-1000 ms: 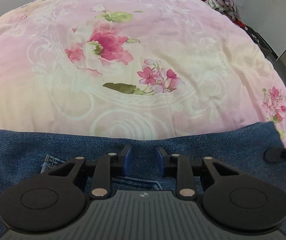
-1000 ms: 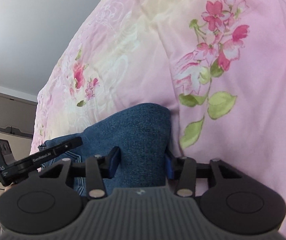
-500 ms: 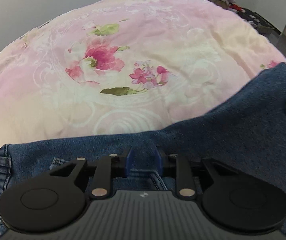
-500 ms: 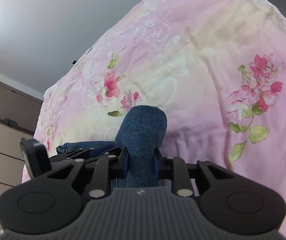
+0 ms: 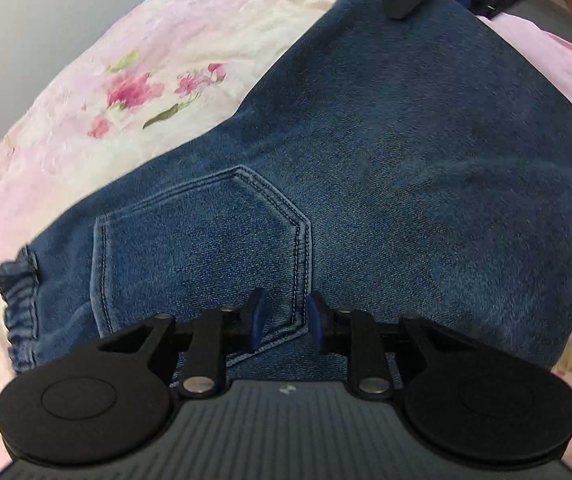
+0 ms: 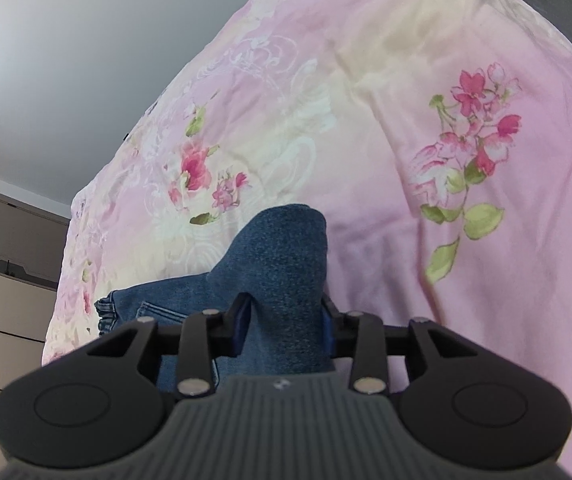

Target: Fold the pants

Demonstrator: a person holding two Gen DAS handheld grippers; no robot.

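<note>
On the pink flowered bed cover lie the blue jeans; the left gripper pinches their pocket seam narrowly, while the right gripper, its jaws opening, has a raised denim fold between them.
</note>
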